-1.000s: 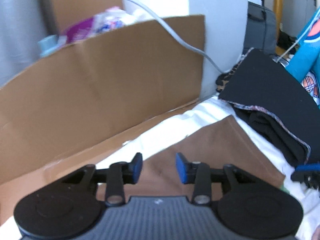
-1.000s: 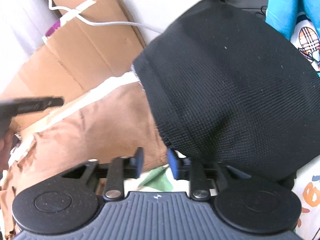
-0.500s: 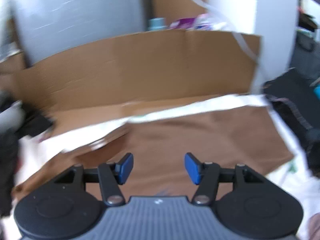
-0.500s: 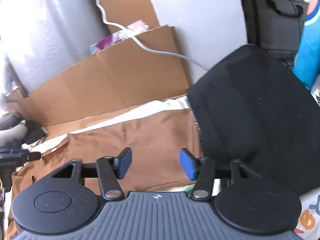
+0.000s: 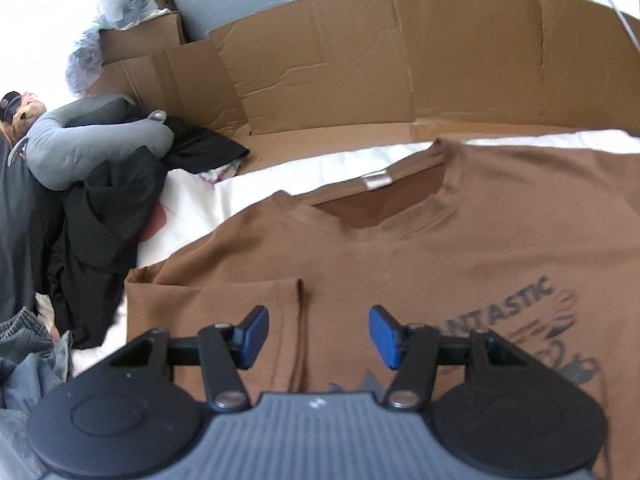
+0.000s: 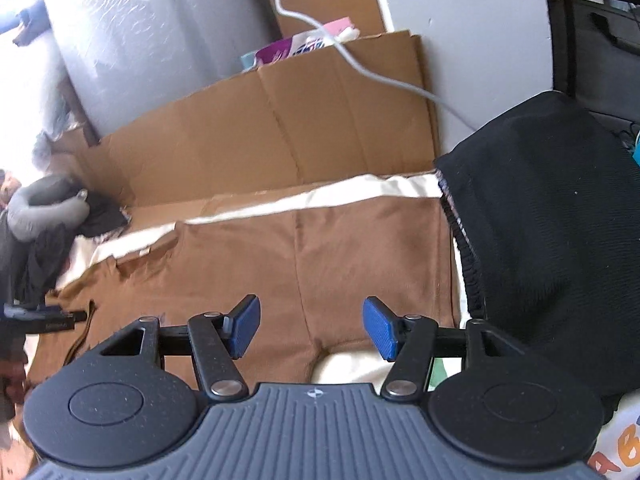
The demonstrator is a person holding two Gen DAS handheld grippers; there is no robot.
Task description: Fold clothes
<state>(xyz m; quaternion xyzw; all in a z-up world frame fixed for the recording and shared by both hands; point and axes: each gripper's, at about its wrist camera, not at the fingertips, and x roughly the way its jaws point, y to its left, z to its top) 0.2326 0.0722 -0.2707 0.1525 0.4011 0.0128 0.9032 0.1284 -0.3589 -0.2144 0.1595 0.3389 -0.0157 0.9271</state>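
A brown T-shirt (image 5: 460, 248) with a dark printed graphic lies spread on a white sheet, collar toward the cardboard. Its left sleeve (image 5: 216, 304) is folded in over the body. My left gripper (image 5: 314, 338) hovers open above that sleeve fold, nothing between its blue pads. In the right wrist view the same brown T-shirt (image 6: 320, 256) stretches left to right, its hem end near a black garment. My right gripper (image 6: 312, 332) stands open over the shirt's lower part, empty. The left gripper's tip (image 6: 44, 320) shows at the far left edge.
Flattened cardboard (image 5: 360, 64) walls the back. A grey neck pillow (image 5: 92, 140) and dark clothes (image 5: 104, 236) pile at the left. A folded black knit garment (image 6: 560, 240) lies right of the shirt. A white cable (image 6: 360, 64) hangs across the wall.
Both grippers opened wider and swung left, away from the black garment. The left view now looks at the shirt's collar and folded sleeve instead of the hem corner.
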